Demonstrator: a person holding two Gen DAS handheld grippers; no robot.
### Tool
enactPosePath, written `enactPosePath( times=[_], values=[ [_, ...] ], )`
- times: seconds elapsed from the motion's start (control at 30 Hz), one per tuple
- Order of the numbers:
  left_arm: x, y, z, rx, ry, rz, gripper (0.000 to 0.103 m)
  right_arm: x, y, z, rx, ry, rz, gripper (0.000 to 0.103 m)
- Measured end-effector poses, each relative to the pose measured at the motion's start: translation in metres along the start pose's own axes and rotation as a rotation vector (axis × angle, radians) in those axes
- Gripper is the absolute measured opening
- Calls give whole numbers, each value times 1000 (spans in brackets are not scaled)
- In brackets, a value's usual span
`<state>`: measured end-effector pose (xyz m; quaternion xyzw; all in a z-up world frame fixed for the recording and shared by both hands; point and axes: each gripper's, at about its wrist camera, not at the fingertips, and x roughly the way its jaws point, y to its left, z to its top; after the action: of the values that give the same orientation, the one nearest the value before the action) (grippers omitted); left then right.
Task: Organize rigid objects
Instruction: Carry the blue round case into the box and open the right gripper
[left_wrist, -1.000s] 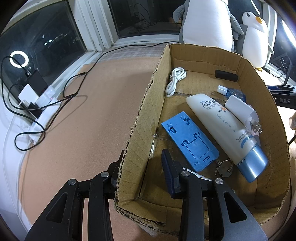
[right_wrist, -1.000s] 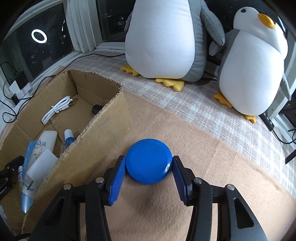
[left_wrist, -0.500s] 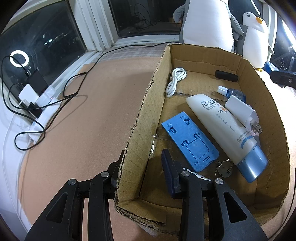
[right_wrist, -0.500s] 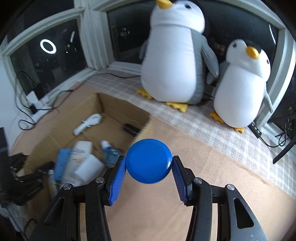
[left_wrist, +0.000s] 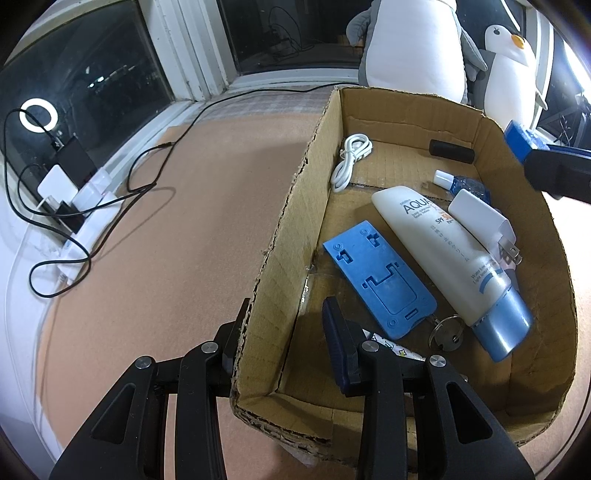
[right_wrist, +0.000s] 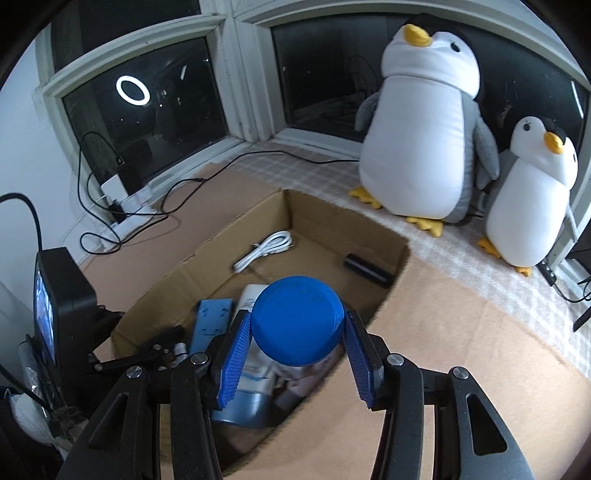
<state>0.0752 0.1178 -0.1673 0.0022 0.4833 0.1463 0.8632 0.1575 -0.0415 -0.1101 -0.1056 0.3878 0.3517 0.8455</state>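
While the left tool (left_wrist: 284, 332) stays out of the way, clamped on the near left wall of the cardboard box (left_wrist: 288, 206) with one finger outside and one inside, the right tool (right_wrist: 295, 350) is clenched on a blue round disc (right_wrist: 297, 319). The disc is a smooth, matte, deep-blue puck with a slightly domed face and a rounded edge, gripped at its two sides by the ribbed blue pads (right_wrist: 232, 363). It hangs in the air above the open box, over the near end where the other things lie. Inside the box are a white sunscreen tube (left_wrist: 443, 254) with a pale blue cap, a flat blue phone stand (left_wrist: 376, 280), a coiled white cable (left_wrist: 349, 158), a short black cylinder (left_wrist: 450, 150), a white plug adapter (left_wrist: 484, 221) resting on the tube, a small blue-and-white bottle (left_wrist: 461, 182) and a key ring (left_wrist: 445, 332). The box sits on a tan surface (left_wrist: 166, 240). Two plush penguins (right_wrist: 424, 129) stand beyond it by the window.
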Motion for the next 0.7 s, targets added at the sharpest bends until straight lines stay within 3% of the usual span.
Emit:
enactPosePath(
  times=[0.4,0.7],
  values=[
    [-1,1,0,-1,0,-3,34,2,15,-3,-15,15,1,46],
    [-9,0,-1,5,-9,0,34,-10,11,-4,8,8,-6,53]
  ],
)
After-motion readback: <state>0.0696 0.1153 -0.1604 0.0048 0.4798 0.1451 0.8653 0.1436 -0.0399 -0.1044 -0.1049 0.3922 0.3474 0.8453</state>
